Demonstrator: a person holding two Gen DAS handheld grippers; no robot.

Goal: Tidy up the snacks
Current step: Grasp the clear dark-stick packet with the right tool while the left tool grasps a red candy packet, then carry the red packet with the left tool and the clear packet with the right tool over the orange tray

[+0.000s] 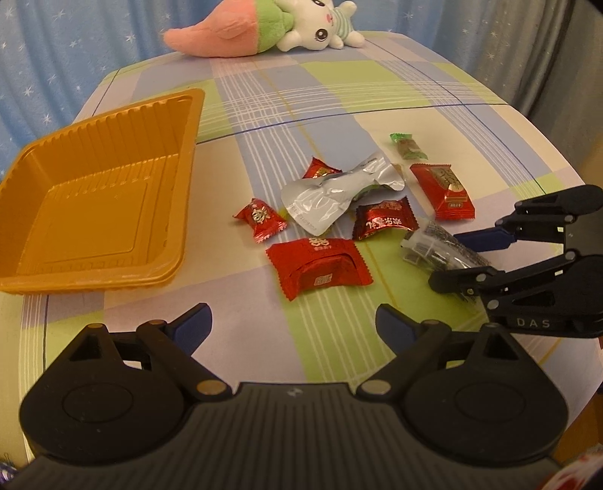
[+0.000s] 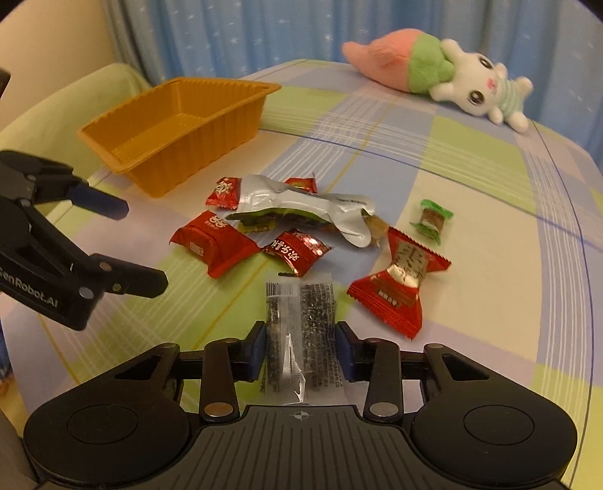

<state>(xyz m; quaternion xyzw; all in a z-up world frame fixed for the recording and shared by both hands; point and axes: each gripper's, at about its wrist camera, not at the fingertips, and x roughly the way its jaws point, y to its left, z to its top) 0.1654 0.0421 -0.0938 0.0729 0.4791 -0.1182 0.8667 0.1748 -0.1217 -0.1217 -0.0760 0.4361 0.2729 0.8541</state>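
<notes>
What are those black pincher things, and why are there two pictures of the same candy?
Those are two claws that a person holds, one in each hand. Each carries a camera looking along its fingers, so you get two pictures of one checked tablecloth.

The left claw is open and empty. The right claw has its blue pads against a clear packet of dark snack.

On the cloth lie red candies, a crumpled silver pouch, a small green sweet, an empty orange tray and a plush bunny at the far edge.
</notes>
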